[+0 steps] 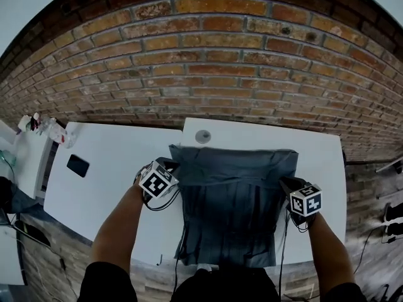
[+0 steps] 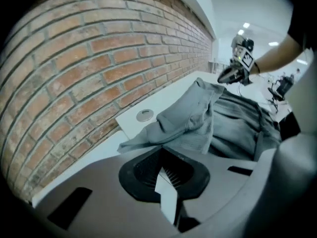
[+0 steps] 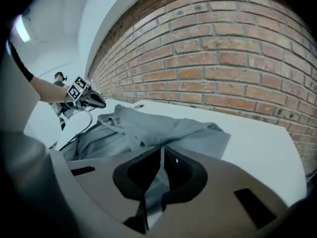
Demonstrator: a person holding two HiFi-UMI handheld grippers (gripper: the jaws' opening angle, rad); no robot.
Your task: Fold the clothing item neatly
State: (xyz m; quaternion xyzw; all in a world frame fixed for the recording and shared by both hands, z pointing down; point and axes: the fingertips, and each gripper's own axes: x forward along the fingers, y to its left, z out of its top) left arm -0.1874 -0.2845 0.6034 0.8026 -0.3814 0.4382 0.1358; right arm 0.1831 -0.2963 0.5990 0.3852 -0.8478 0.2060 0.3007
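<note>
Both grippers closed on the clothing item, one at each end of its doubled-over far edge.

Left gripper (image 2: 161,151): jaws together, pinching the left corner of the grey clothing item (image 1: 233,197), which bunches up directly ahead of the jaw tips. Right gripper (image 3: 160,151): jaws together with a strip of the same fabric caught between them, at the right corner. Between the two grippers, the fabric is folded back on itself in a band across the far side. The rest lies flat on the white tabletop (image 1: 113,168), its near end hanging over the front edge towards the person. A small round disc (image 1: 203,136) sits just beyond the fold. A dark flat rectangle (image 1: 78,165) lies well to the left. A brick wall (image 1: 201,61) stands behind.
</note>
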